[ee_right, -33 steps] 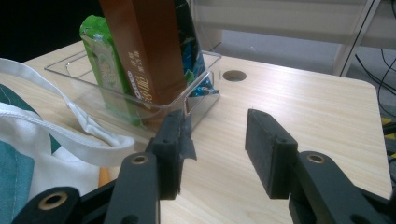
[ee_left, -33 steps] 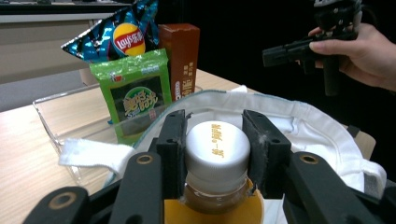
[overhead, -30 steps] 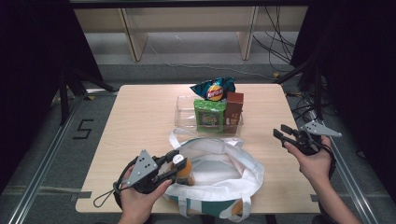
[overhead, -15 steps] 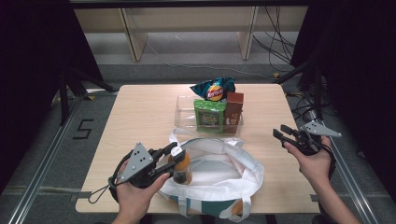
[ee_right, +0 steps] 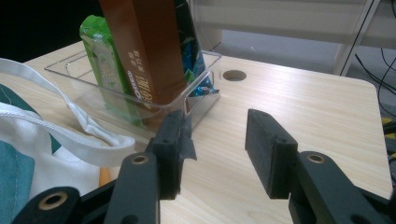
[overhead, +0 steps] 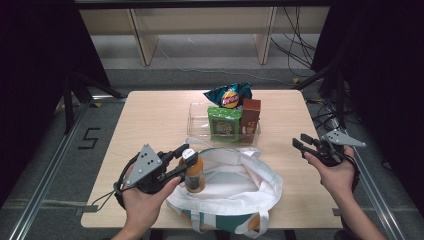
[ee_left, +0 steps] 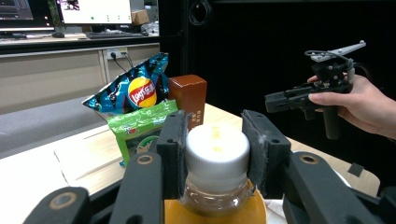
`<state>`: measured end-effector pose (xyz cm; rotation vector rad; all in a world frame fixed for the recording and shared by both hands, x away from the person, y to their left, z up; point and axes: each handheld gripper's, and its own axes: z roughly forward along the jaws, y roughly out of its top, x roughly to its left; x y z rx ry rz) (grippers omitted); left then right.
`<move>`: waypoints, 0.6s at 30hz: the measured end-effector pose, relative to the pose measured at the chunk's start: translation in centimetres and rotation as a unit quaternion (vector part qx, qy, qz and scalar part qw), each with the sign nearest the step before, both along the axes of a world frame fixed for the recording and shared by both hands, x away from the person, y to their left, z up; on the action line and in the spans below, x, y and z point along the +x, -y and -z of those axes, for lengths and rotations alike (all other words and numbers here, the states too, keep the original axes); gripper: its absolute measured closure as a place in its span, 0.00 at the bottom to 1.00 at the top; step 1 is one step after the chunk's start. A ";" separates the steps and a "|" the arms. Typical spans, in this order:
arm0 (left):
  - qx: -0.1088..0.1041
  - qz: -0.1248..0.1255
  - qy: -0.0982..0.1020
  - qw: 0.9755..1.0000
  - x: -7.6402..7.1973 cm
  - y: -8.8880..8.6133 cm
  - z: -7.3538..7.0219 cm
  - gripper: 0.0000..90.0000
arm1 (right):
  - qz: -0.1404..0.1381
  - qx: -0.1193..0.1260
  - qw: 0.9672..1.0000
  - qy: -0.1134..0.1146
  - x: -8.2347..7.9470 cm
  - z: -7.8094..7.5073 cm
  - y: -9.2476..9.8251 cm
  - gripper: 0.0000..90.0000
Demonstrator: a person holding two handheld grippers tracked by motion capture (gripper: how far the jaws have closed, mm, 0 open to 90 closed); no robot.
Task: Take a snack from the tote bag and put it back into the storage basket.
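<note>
Bottle (overhead: 192, 172), orange drink with a white cap, clamped at the neck by the left gripper (overhead: 184, 161) at lower left of the high view, over the bag's (overhead: 240, 185) near-left rim. Judged mid-transfer between bag and tray (overhead: 200, 122), which holds chips, a green pack and a brown box at centre. Right gripper (overhead: 299, 145), centre right, jaws parted on nothing

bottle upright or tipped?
Upright: the bottle stands cap-up at the white bag's edge, the left gripper clamped on its cap.
</note>
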<state>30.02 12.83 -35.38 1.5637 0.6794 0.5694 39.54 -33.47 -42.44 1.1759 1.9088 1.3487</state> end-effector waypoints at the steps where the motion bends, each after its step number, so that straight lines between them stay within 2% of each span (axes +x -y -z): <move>1: 0.001 0.000 0.003 1.000 0.1 0.0 -0.1 0.68 | 0.004 0.008 1.000 -0.010 -0.2 0.0 -0.2 0.65; 6: -0.008 -0.002 0.006 1.000 0.3 -0.2 -0.6 0.68 | 0.002 0.007 1.000 -0.007 -0.1 0.0 -0.1 0.65; 10: -0.008 -0.003 0.010 1.000 0.5 -0.2 -0.9 0.68 | 0.003 0.016 1.000 -0.010 -0.1 0.0 -0.2 0.65; 14: -0.009 -0.004 0.012 1.000 0.8 -0.2 -1.2 0.68 | 0.001 0.011 1.000 -0.006 0.0 0.0 -0.1 0.65; 15: -0.009 -0.004 0.012 1.000 0.8 -0.2 -1.3 0.68 | 0.007 0.012 1.000 -0.014 -0.2 -0.1 -0.2 0.65; 18: -0.010 -0.005 0.013 1.000 0.9 -0.2 -1.5 0.68 | 0.004 0.011 1.000 -0.011 -0.1 0.0 -0.1 0.65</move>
